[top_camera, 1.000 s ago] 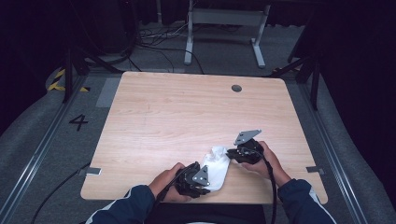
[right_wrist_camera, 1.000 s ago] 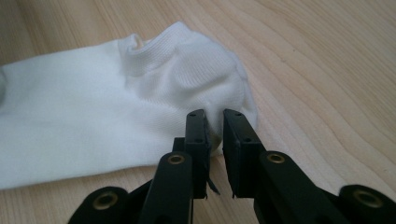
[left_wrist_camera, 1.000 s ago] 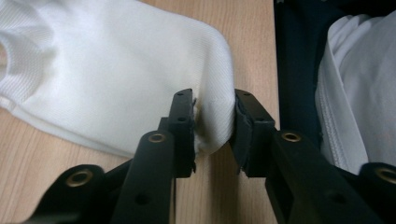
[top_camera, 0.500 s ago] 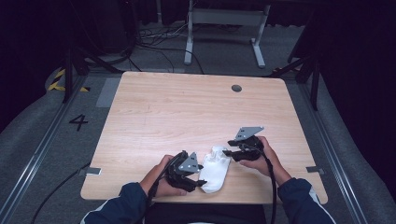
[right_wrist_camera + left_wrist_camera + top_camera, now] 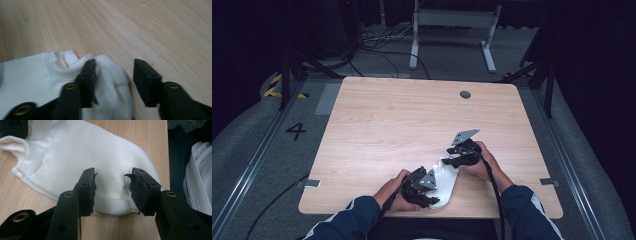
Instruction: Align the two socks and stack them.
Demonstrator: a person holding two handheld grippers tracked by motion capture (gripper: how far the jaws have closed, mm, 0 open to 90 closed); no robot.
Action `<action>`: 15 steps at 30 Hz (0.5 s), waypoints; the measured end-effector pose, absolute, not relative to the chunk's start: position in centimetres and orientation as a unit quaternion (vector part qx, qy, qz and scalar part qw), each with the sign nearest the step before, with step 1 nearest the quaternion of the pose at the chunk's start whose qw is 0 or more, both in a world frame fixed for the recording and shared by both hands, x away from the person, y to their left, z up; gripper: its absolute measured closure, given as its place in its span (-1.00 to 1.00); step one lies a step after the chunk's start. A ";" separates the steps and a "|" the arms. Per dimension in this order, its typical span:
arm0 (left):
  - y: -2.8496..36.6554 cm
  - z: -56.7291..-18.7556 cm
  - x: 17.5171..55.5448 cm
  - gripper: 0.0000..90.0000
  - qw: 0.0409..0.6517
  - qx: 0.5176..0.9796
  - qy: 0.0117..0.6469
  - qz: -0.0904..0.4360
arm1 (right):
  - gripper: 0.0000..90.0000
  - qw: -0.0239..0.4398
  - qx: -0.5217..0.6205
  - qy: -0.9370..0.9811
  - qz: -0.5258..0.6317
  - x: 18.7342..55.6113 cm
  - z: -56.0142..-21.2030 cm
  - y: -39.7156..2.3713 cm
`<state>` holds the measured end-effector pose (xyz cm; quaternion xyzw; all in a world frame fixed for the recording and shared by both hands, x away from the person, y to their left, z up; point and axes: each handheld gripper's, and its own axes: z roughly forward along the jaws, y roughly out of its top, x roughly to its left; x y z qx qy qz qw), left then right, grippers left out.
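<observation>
**Sock on table edge: regrip in progress, both claws loose**

The white sock (image 5: 446, 182) lies flat near my edge of the wooden table (image 5: 402, 120), between my two hands. Its ribbed cuff points away from me toward my right claw; the other end sits under my left claw.

Left claw (image 5: 112, 192): jaws straddle the near end of the sock and have just been closing, but there is a gap on both sides. The pads are not pressing the cloth, so nothing is held.

Right claw (image 5: 113, 80): jaws have just been closing too. One jaw rests over the cuff, the other stands over bare wood. Not clamped.

Step in hand, as I judge it: taking a fresh hold at each end, probably to straighten or fold the sock.

Next move calls for: lower both claws until the lower pads slide under the fabric, centre the right one on the cuff, then clench. Risk: pinching just one layer, or pushing the sock off the edge.
</observation>
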<state>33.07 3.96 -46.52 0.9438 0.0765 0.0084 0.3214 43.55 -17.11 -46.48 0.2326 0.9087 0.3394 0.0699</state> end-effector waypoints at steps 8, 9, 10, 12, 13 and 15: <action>4.1 -46.7 33.0 0.27 0.328 0.941 0.083 0.005 | 0.85 0.103 0.224 0.906 0.345 43.0 -46.1 -17.3; 4.1 -46.7 33.0 0.28 0.328 0.941 0.083 0.004 | 0.86 0.105 0.226 0.904 0.347 43.1 -46.1 -17.3; 4.1 -46.7 33.0 0.28 0.328 0.941 0.084 0.004 | 0.87 0.105 0.228 0.903 0.347 43.0 -46.1 -17.3; 4.1 -46.7 33.0 0.28 0.329 0.941 0.085 0.002 | 0.87 0.108 0.235 0.904 0.342 43.0 -46.2 -17.2; 4.1 -46.7 33.0 0.28 0.329 0.941 0.085 0.002 | 0.86 0.108 0.237 0.904 0.340 43.1 -46.3 -17.2; 4.1 -46.7 33.0 0.28 0.329 0.940 0.085 0.003 | 0.74 0.108 0.245 0.903 0.337 43.1 -46.5 -17.2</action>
